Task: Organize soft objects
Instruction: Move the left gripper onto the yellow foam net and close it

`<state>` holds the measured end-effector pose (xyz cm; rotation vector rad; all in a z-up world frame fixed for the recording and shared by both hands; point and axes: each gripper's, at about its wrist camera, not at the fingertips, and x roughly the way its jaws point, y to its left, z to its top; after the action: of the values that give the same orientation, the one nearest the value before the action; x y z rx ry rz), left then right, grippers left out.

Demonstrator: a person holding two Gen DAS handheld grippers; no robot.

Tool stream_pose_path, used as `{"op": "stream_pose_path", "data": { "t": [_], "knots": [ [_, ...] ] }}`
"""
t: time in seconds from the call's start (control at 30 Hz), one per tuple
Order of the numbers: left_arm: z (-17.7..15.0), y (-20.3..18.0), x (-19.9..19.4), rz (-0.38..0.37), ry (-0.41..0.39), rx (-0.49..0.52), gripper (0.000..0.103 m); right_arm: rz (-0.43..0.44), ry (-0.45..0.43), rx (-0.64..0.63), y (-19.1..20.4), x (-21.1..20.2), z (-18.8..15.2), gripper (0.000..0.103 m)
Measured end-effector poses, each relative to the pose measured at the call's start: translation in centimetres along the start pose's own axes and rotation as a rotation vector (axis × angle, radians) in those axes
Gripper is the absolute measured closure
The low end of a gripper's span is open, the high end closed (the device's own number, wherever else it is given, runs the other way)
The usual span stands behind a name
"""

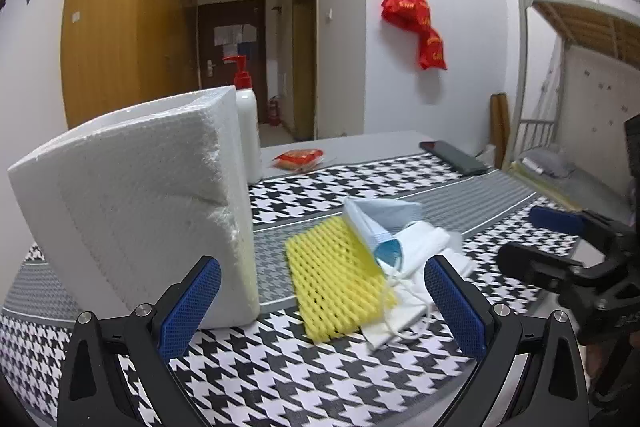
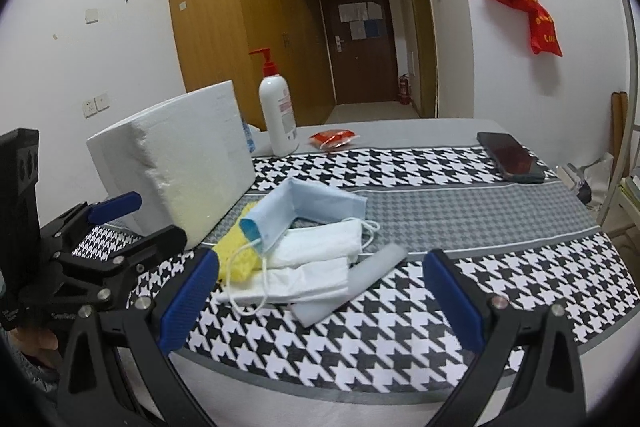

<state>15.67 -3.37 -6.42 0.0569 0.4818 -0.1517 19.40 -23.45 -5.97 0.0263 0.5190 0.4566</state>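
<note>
Hovering wide open and empty, our left gripper (image 1: pixel 322 301) frames the yellow foam net (image 1: pixel 334 281) beside the foam box (image 1: pixel 140 203); our right gripper (image 2: pixel 320 297), equally spread, faces the masks (image 2: pixel 308 259).

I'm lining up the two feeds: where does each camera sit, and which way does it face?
Left wrist: low at the table's near edge, facing the foam box and yellow mesh; own open left gripper shows, right gripper alongside.
Right wrist: further right, facing the masks; own open gripper, left gripper at left.
Shared: box, masks, pump bottle, phone.
</note>
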Motion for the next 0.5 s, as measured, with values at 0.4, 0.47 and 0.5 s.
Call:
{"op": "stream_pose_path", "data": {
  "t": [0.4,0.47,0.5],
  "knots": [
    [1.0,0.6,3.4,0.042,0.075,-0.003,0.001,0.022,0.044,-0.002,-1.1,1.8,0.6,0.000],
    [1.0,0.8,3.9,0.052,0.095,-0.011,0.001,0.027,0.059,-0.010,-1.1,2.2,0.6,0.000],
    [1.1,0.9,4.2,0.060,0.113,-0.015,0.001,0.026,0.066,-0.012,-1.1,2.5,0.6,0.000]
  ]
}}
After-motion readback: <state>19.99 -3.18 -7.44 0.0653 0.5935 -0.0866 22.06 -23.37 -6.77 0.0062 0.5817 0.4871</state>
